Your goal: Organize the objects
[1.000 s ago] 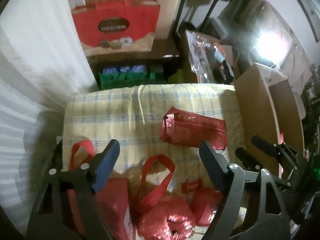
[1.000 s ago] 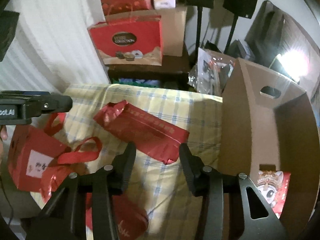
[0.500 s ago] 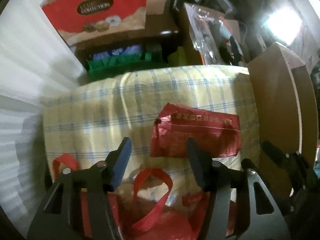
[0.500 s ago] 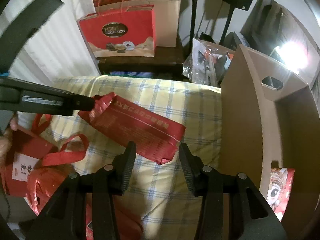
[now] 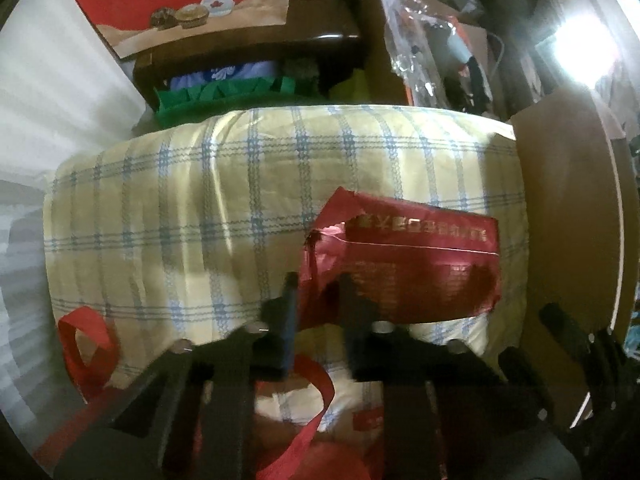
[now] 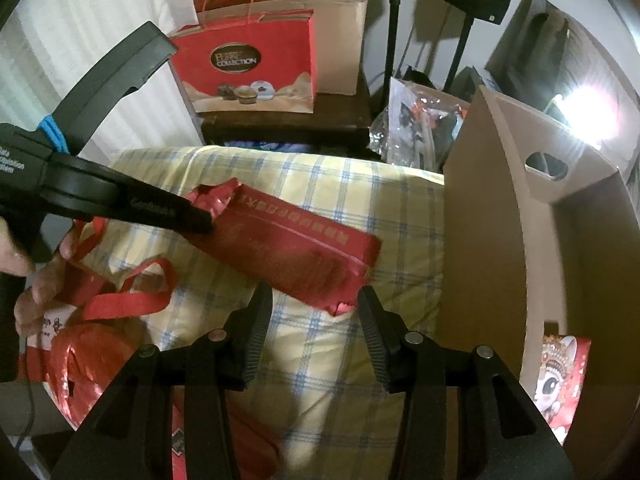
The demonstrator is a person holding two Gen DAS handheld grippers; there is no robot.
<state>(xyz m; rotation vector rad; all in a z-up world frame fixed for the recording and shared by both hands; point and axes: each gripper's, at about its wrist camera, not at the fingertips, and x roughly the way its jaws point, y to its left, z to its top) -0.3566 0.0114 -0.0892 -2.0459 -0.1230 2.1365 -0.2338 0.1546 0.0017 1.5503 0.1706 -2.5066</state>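
A flat red foil packet (image 5: 408,264) with gold lettering lies on the yellow checked cloth (image 5: 200,200). My left gripper (image 5: 318,300) points steeply down at the packet's torn left end, and its jaws are closing with that red edge pinched between them. From the right wrist view, the left gripper (image 6: 196,220) comes in from the left onto the packet (image 6: 296,248). My right gripper (image 6: 316,312) hovers open over the cloth. The packet's near corner lies just beyond its fingertips, untouched.
An open cardboard box (image 6: 500,240) stands at the right, holding a red packet with a cartoon face (image 6: 560,376). Red bags with loop handles (image 6: 132,300) lie at the left, near a person's hand (image 6: 36,288). A red chocolate gift bag (image 6: 248,68) stands behind.
My left gripper has dropped toward the cloth, shifted right onto the red packet's left end and narrowed from wide open to nearly shut. The right gripper has stayed put.
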